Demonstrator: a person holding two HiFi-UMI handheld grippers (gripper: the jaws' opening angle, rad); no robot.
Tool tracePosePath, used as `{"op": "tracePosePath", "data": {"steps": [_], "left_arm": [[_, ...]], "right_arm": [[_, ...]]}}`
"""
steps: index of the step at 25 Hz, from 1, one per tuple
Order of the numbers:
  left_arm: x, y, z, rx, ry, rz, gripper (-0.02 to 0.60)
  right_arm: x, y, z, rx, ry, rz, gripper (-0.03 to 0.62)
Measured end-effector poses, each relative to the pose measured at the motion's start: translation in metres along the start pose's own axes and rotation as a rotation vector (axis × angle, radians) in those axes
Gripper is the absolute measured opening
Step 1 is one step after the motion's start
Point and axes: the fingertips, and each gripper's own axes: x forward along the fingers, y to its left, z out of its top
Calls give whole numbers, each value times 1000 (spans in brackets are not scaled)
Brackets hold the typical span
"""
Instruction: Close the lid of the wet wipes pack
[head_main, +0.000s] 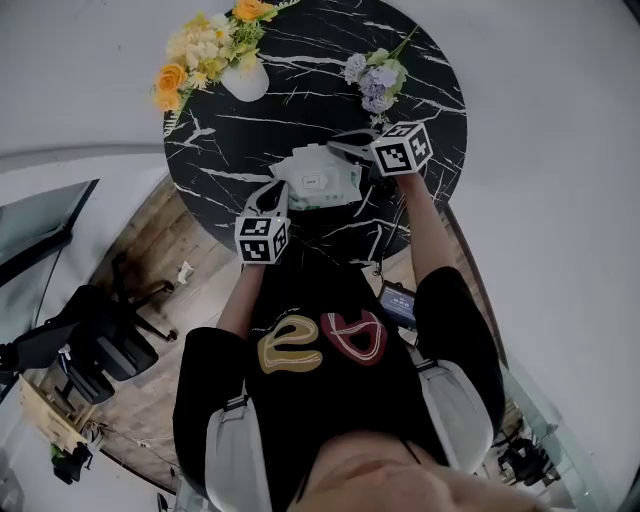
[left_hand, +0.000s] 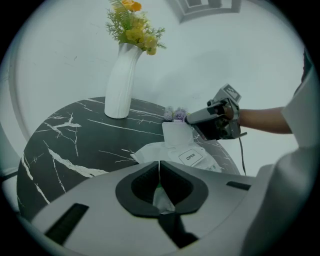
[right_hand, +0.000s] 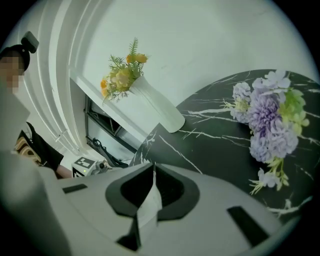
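Wore black short-sleeved T-shirt (head_main: 330, 400), tan and red loop print on chest; grey straps (head_main: 232, 445) over shoulders. Left gripper (left_hand: 160, 172), right gripper (right_hand: 152, 175) had light grey shells, black pads (left_hand: 137, 189), black-white marker cubes (head_main: 262, 240). Thin cable (left_hand: 242, 152) off right gripper.

txt: "OPEN" | on: wht sticker (left_hand: 190, 157) | loc: top of wet wipes pack (left_hand: 155, 151) | seen: left gripper view

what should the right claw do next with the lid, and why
Probably swing the right claw down over the wet wipes pack to lay the lid flap flat. The flap stands upright, pinched in that claw, while the left claw is shut on the pack's near edge, steadying it.
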Motion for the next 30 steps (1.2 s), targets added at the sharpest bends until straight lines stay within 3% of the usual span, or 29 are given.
{"op": "tracePosePath", "data": {"steps": [14, 19, 30], "left_arm": [[3, 1, -3, 10, 11, 24, 21], [2, 2, -3, -20, 0, 25, 21], [3, 2, -3, -5, 0, 32, 21]], "right_arm": [[-8, 29, -10, -126, 22, 20, 28], [-10, 42, -20, -169, 45, 25, 32], [-11, 53, -45, -270, 116, -36, 38]]}}
